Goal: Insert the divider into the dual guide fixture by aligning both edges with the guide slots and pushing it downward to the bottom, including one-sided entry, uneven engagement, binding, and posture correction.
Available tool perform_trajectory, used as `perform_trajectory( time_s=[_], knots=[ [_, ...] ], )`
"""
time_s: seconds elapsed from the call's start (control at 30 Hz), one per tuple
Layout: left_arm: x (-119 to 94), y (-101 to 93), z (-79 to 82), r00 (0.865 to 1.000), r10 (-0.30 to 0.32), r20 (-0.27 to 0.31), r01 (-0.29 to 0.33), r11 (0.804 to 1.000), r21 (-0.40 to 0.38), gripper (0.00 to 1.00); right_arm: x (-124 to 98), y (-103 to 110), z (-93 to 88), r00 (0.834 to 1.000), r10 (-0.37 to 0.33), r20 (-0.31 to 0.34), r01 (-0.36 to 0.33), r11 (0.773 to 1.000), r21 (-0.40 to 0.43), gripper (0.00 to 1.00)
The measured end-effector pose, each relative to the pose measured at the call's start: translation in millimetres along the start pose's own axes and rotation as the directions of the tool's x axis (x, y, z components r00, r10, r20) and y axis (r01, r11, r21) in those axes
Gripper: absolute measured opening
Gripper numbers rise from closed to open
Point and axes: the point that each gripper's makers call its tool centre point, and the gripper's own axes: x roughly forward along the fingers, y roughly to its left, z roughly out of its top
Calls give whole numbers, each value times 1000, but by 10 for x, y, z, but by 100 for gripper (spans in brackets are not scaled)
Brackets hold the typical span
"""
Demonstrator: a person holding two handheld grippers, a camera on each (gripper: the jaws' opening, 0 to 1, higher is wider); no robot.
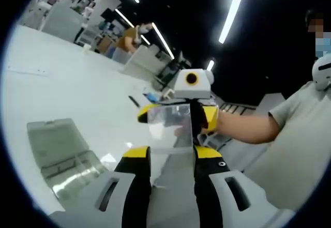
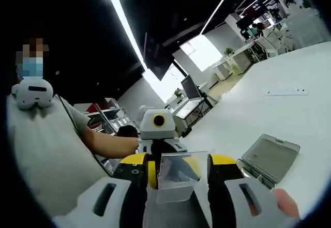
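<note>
The divider [image 1: 169, 127] is a clear plastic sheet held up in the air between the two grippers, which face each other. My left gripper [image 1: 171, 154] has its yellow-tipped jaws closed on the sheet's near edge. My right gripper [image 1: 178, 115] comes in from the far side and grips the sheet's other end. In the right gripper view the divider [image 2: 178, 176] sits deep between my right gripper's [image 2: 179, 172] jaws, with the left gripper [image 2: 158, 135] just behind it. The clear guide fixture [image 1: 62, 155] [image 2: 270, 158] lies on the white table, apart from both grippers.
The white table [image 1: 67, 83] [image 2: 274, 109] stretches wide around the fixture. A person in a grey shirt [image 1: 300, 135] [image 2: 41, 155] holds the grippers; a fingertip [image 2: 286, 202] shows at the lower right. Desks and shelves stand far behind.
</note>
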Motion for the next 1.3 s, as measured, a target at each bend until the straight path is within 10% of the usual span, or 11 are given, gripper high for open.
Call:
perform_trajectory(
  time_s=[1.3],
  knots=[
    [-1,-8,-10,998,-42,48,43,998,-35,29,-32,-41,-13,1000,-24,12,24,1000,14,31]
  ],
)
